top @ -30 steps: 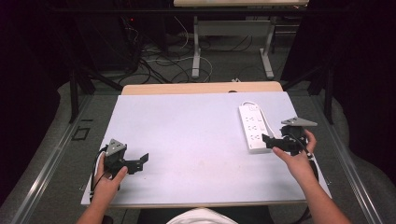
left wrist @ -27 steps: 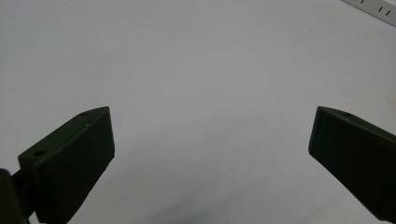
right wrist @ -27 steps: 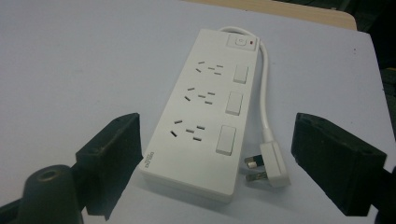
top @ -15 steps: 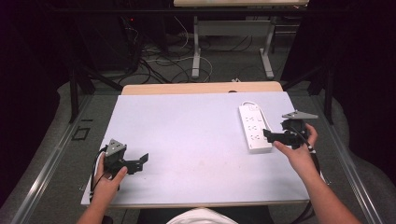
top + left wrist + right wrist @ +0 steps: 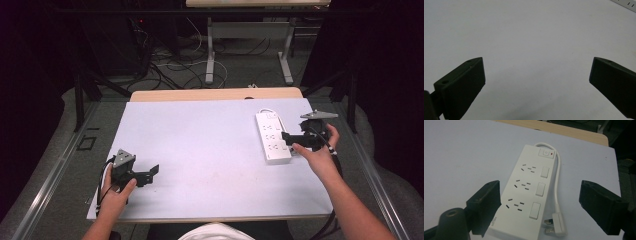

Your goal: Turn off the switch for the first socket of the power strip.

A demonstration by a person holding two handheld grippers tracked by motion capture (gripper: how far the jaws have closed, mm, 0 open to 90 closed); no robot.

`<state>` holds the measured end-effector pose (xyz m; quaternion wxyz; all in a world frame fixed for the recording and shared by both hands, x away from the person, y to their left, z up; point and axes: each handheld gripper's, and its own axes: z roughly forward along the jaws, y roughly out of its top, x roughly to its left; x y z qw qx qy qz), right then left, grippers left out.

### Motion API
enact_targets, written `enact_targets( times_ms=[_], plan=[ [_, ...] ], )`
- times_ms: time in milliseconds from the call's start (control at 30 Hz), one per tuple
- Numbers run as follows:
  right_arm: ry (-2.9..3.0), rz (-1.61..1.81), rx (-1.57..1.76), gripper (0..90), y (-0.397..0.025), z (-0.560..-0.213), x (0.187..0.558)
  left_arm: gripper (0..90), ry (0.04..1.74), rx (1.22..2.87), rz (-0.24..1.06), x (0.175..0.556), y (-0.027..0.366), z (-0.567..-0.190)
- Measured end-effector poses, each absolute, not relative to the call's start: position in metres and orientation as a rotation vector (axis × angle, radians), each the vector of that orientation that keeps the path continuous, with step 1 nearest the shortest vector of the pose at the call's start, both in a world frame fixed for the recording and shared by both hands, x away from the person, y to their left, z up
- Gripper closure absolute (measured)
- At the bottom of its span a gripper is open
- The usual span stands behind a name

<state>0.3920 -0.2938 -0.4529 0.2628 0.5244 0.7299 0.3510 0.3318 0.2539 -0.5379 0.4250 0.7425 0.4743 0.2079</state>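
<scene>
White plastic makes up the flat, oblong power strip (image 5: 527,192), which carries three groups of dark socket slots down its length, a rectangular rocker switch beside each group, and a square master button with a small red light at its far end. A white cord (image 5: 557,182) leaves that far end, runs down along the strip's side, and ends in a white plug (image 5: 556,225) lying on the pale lavender desk (image 5: 200,150) just beside the near corner.

In the high view the power strip (image 5: 272,137) lies on the right part of the desk, near its far edge. The black right hand-held gripper (image 5: 290,137) is just beside the strip's right edge, pointing across it; in the right gripper view its jaws stand wide apart, with the strip's near end between them. The black left hand-held gripper (image 5: 150,172) rests well apart, at the desk's near left, with its jaws also wide over bare desk surface.
</scene>
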Motion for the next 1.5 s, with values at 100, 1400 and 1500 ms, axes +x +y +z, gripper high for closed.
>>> enact_targets(
  times_ms=[100,1400,1500],
  plan=[
    [1.979,0.946,1.414,16.6,-0.295,-0.452,0.396,0.2,1.187,1.857,0.519,0.332,0.254,-0.538],
    [2.011,0.856,1.449,21.1,-0.288,-0.451,0.44,0.2,1.185,1.86,0.518,0.332,0.253,-0.539],
    [2.015,0.852,1.454,21.2,-0.287,-0.453,0.444,0.2,1.184,1.86,0.518,0.332,0.254,-0.539]
  ],
)
